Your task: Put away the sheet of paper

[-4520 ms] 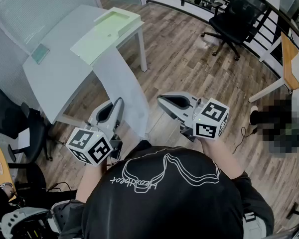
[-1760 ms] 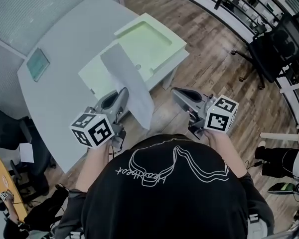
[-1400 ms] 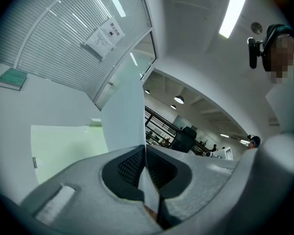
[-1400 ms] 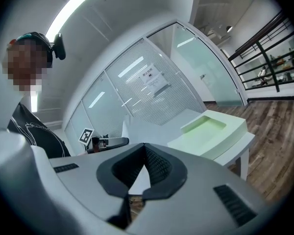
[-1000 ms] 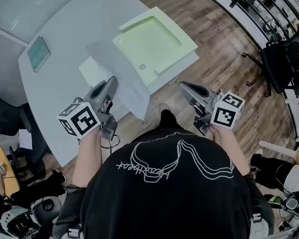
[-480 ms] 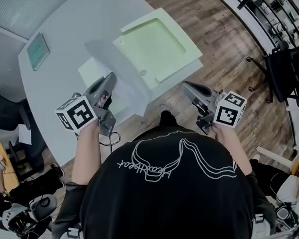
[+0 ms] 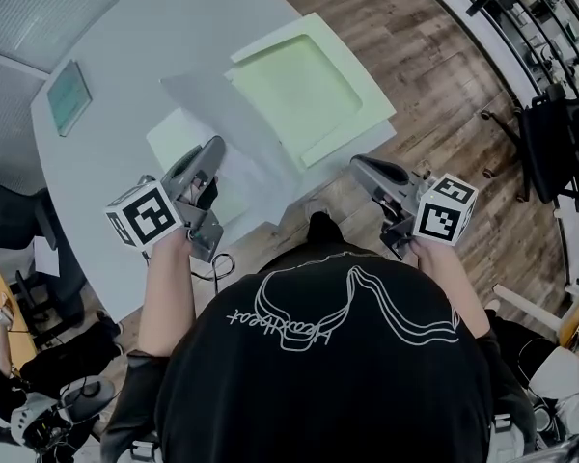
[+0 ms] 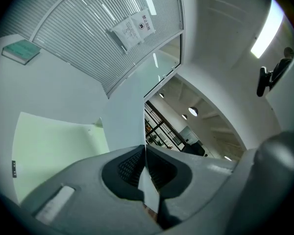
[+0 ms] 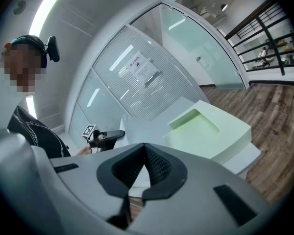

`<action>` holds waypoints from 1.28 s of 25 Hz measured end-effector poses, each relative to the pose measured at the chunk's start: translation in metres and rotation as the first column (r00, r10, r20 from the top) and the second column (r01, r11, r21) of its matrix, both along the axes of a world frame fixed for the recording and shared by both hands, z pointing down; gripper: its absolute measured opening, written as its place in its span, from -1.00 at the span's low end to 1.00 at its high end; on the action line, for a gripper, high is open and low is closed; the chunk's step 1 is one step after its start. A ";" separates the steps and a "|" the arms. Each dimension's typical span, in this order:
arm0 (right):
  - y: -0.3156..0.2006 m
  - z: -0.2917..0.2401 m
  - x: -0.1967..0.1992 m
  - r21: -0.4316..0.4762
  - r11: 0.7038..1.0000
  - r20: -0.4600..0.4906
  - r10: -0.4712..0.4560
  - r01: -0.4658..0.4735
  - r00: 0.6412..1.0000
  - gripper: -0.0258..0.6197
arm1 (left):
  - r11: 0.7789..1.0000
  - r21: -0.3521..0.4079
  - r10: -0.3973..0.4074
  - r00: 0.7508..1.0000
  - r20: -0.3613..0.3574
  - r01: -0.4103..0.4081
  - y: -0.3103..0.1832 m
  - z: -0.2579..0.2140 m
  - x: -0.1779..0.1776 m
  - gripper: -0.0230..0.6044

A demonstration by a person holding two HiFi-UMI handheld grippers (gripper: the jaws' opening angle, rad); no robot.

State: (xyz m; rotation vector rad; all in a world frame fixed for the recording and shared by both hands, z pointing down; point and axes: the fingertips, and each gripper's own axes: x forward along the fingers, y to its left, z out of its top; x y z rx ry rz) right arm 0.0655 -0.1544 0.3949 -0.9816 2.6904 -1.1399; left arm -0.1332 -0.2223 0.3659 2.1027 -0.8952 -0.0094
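At far left, my left gripper clamps the sheet of paper by its edge. The wall notice looks too small to read. Earlier the sheet hung over the floor; now it hangs above the table, beside the green tray. My right gripper is closed and empty.

The sheet of paper (pinched in the left gripper) has reached the table.

Pale green square tray open from above; white paper sheet slants over its left rim. White table free leftward to small teal book.
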 end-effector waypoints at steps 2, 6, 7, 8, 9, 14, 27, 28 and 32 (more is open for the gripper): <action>-0.010 0.005 0.003 -0.012 1.000 0.002 -0.001 0.001 1.000 -0.89 | 1.000 -0.019 0.010 1.000 0.005 -0.010 -0.010 0.008 0.004 -0.89; -0.015 0.011 0.004 -0.027 1.000 0.004 -0.002 0.002 1.000 -0.89 | 0.998 -0.056 0.020 1.000 0.023 -0.019 -0.017 0.028 0.005 -0.89; -0.013 0.011 0.003 -0.027 1.000 0.004 -0.002 0.002 1.000 -0.89 | 0.998 -0.065 0.019 1.000 0.021 -0.017 -0.016 0.032 0.004 -0.89; -0.010 0.011 0.002 -0.025 1.000 0.004 -0.001 0.002 1.000 -0.89 | 0.997 -0.072 0.015 1.000 0.021 -0.014 -0.014 0.035 0.002 -0.89; -0.008 0.010 0.001 -0.024 1.000 0.004 -0.001 0.001 1.000 -0.89 | 0.997 -0.079 0.010 1.000 0.023 -0.008 -0.012 0.038 0.001 -0.89; -0.026 0.019 0.010 -0.046 0.999 0.002 0.004 -0.004 1.000 -0.89 | 0.993 -0.120 -0.013 0.999 0.033 0.017 -0.036 0.060 0.001 -0.89; -0.046 0.029 0.010 -0.074 0.997 -0.003 0.002 -0.002 1.000 -0.89 | 0.977 -0.191 -0.086 0.995 0.058 0.095 -0.065 0.100 -0.026 -0.89; -0.048 0.030 0.009 -0.076 0.997 -0.003 0.001 -0.001 1.000 -0.89 | 0.976 -0.194 -0.093 0.994 0.059 0.103 -0.068 0.102 -0.028 -0.89; -0.053 0.033 0.008 -0.082 0.997 -0.007 -0.007 0.006 1.000 -0.89 | 0.970 -0.208 -0.116 0.991 0.063 0.127 -0.076 0.110 -0.036 -0.89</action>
